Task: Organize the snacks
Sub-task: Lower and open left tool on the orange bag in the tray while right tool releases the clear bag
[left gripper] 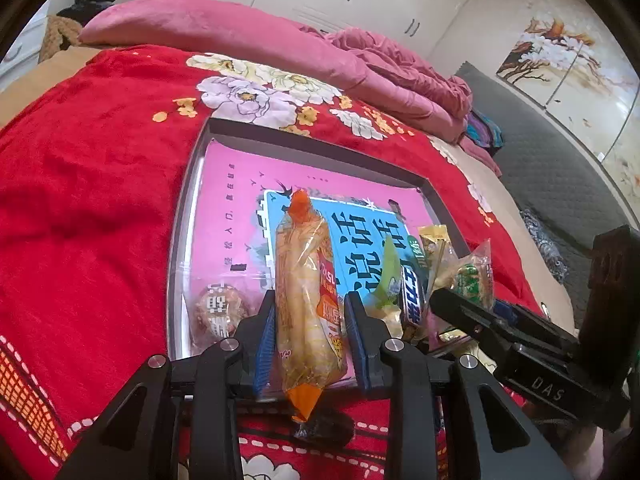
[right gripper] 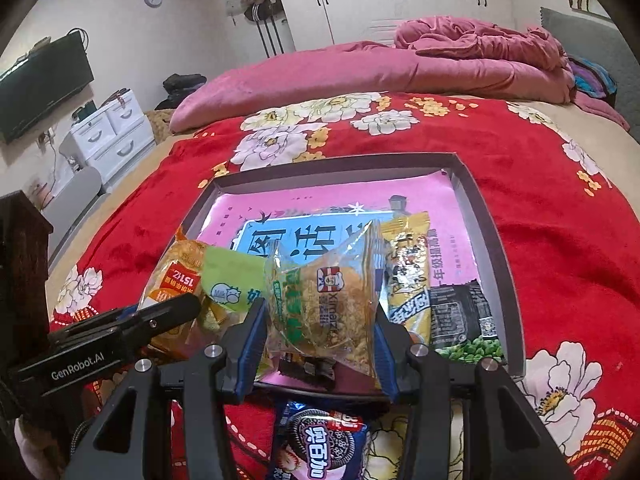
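Note:
My left gripper (left gripper: 310, 304) is shut on a long clear sausage-shaped snack pack (left gripper: 306, 280) with orange ends, held over the front edge of the shallow grey box (left gripper: 316, 148) with a pink liner. My right gripper (right gripper: 320, 312) is shut on a clear crispy-snack packet (right gripper: 332, 300), held over the same box (right gripper: 492, 240). In the box lie a round brown snack (left gripper: 218, 312), a green packet (left gripper: 386, 276), a blue bar (left gripper: 412, 292), a yellow packet (right gripper: 408, 272) and a green-pea packet (right gripper: 466, 320). The other gripper shows in each view (left gripper: 520, 336) (right gripper: 100, 340).
An Oreo pack (right gripper: 320, 444) lies on the red floral blanket (left gripper: 80, 200) in front of the box. Pink pillow and quilt (right gripper: 400, 64) lie at the far side of the bed. White drawers (right gripper: 108, 136) and a TV (right gripper: 40, 76) stand at the left.

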Action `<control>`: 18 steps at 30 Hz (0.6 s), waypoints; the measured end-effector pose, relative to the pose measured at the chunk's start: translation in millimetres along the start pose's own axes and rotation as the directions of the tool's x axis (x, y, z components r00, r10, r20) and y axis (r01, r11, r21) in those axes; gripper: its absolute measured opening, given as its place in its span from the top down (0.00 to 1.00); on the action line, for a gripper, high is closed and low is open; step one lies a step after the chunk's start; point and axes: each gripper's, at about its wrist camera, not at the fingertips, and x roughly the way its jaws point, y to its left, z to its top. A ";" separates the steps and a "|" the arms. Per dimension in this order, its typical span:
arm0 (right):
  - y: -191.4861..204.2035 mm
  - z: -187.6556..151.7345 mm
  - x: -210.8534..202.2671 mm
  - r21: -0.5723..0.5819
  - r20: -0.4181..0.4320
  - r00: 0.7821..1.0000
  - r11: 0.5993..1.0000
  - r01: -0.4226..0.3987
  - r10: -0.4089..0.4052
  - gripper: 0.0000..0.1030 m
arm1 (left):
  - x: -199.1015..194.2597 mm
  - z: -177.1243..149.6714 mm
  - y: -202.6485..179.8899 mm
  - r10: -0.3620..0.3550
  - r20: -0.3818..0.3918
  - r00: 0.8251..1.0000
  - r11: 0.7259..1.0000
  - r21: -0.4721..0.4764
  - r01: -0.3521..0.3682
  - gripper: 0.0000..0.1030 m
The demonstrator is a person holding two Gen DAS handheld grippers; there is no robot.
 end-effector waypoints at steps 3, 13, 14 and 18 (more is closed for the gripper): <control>3.5 0.4 3.6 -0.010 -0.007 1.000 1.000 -0.009 0.009 0.53 | -0.6 1.2 0.9 0.004 0.005 1.000 1.000 0.000 -0.004 0.68; 14.3 -5.4 12.5 -0.025 -0.032 0.998 0.998 -0.055 0.054 0.53 | -0.3 4.5 7.6 0.005 0.011 1.000 1.000 -0.023 -0.005 0.68; 14.1 -5.8 13.1 -0.025 -0.033 0.998 0.998 -0.055 0.055 0.53 | -0.4 4.6 7.9 0.005 0.013 1.000 1.000 -0.026 -0.004 0.68; 9.7 -8.0 12.8 -0.008 -0.035 0.998 0.999 -0.042 0.042 0.53 | -0.3 5.8 9.2 0.001 0.017 1.000 0.999 -0.032 -0.001 0.68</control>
